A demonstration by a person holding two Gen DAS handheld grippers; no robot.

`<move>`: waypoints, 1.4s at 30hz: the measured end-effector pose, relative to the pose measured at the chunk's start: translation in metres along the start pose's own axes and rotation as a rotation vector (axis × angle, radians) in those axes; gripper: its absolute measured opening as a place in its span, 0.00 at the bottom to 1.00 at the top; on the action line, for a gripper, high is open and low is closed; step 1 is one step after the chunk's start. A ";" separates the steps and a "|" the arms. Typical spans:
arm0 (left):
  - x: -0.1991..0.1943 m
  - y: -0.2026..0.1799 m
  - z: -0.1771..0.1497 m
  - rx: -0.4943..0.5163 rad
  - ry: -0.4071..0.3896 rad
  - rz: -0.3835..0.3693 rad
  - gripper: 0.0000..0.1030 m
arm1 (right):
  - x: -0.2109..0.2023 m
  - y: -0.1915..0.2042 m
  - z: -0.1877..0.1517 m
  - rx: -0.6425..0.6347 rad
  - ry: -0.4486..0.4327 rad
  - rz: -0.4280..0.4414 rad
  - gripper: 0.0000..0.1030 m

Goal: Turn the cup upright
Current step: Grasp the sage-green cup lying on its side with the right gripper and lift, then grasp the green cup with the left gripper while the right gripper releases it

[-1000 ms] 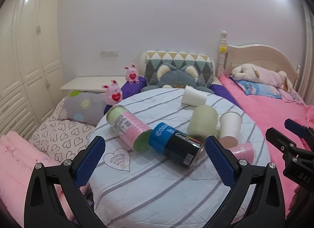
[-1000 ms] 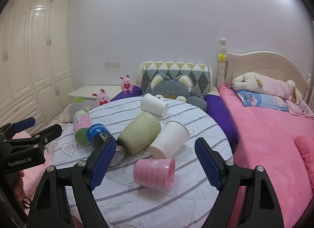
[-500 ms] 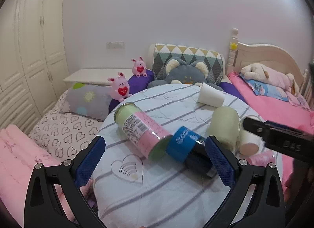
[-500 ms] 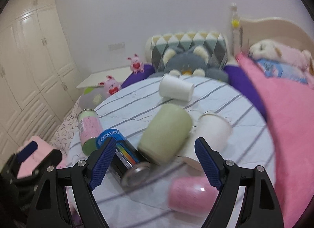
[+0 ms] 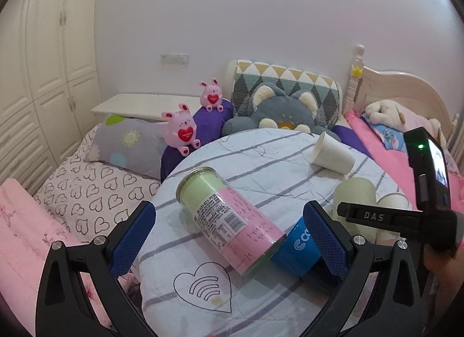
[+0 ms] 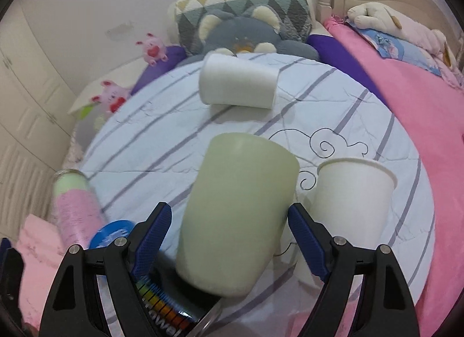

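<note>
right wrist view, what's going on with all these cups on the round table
A person holds a claw in each hand over a round table strewn with tipped-over cups and cans. The right claw is open, its fingers on either side of the green cup lying on its side, not yet gripping it. The left claw hangs open above the pink-and-green can. A white paper cup lies right beside the green one.

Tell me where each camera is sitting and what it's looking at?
Left wrist: rides the left tool, looking across the round table at the lying pink-and-green can; its two open fingers and the right tool's black body show.
Right wrist: rides the right tool, close over the tipped green cup; its open fingers sit either side.
Both see: the green cup, the white paper cup and the grey plush pillow.
</note>
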State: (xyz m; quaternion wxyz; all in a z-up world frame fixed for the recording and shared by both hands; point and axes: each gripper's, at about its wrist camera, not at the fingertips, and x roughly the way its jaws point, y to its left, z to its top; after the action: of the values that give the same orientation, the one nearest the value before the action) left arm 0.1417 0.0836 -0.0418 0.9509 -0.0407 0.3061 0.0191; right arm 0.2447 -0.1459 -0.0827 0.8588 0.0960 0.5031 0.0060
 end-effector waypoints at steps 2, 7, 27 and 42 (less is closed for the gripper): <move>0.004 0.000 0.001 0.001 0.004 -0.006 1.00 | 0.007 0.002 0.003 -0.021 0.028 -0.038 0.81; 0.010 0.001 0.000 0.003 0.013 -0.019 1.00 | 0.016 0.009 0.007 -0.098 0.031 -0.058 0.81; 0.025 0.001 -0.002 -0.003 0.056 0.005 1.00 | 0.041 0.032 0.053 -0.091 -0.001 0.085 0.77; 0.021 -0.035 0.013 -0.006 0.100 -0.027 1.00 | -0.021 -0.001 0.040 -0.064 -0.085 0.198 0.80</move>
State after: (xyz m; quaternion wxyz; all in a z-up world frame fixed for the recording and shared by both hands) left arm 0.1687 0.0503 -0.0416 0.9345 -0.0486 0.3525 0.0054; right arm 0.2690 -0.1554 -0.0460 0.8772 0.1181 0.4539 0.1028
